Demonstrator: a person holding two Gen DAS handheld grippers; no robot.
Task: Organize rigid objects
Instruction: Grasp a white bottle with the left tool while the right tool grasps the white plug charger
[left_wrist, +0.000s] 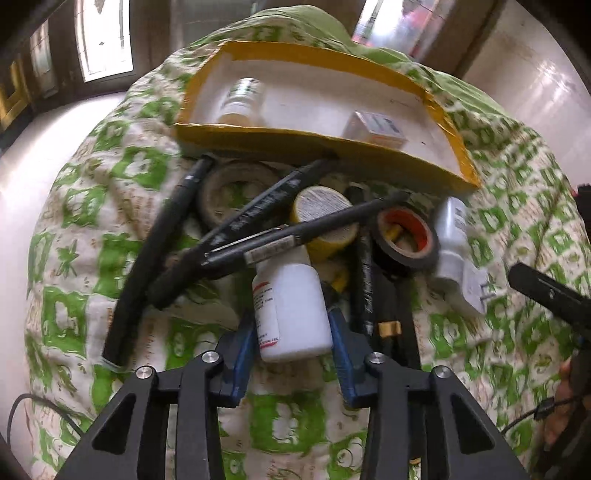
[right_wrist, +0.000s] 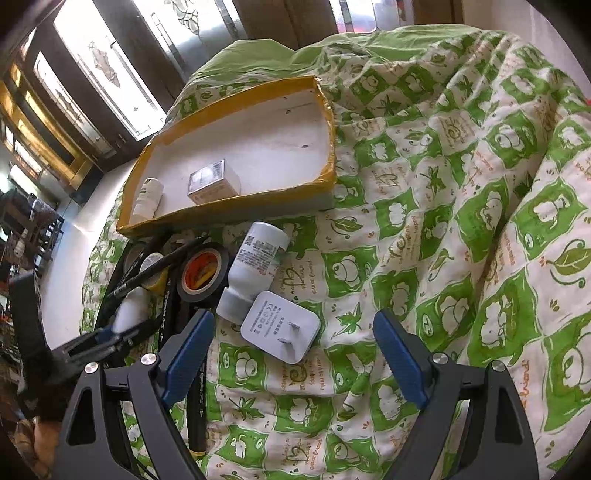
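Surface: I work over a green-and-white quilt (right_wrist: 424, 229).
Room: windows (right_wrist: 96, 70) far left.
Left gripper (left_wrist: 291, 328): clamps a white bottle (left_wrist: 295, 310).
Right gripper (right_wrist: 291, 354): spread, holding nothing.

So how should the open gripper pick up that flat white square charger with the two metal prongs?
Right gripper: come straight down, pinching two opposite flat side edges of the flat white square charger, away from the upward prongs.
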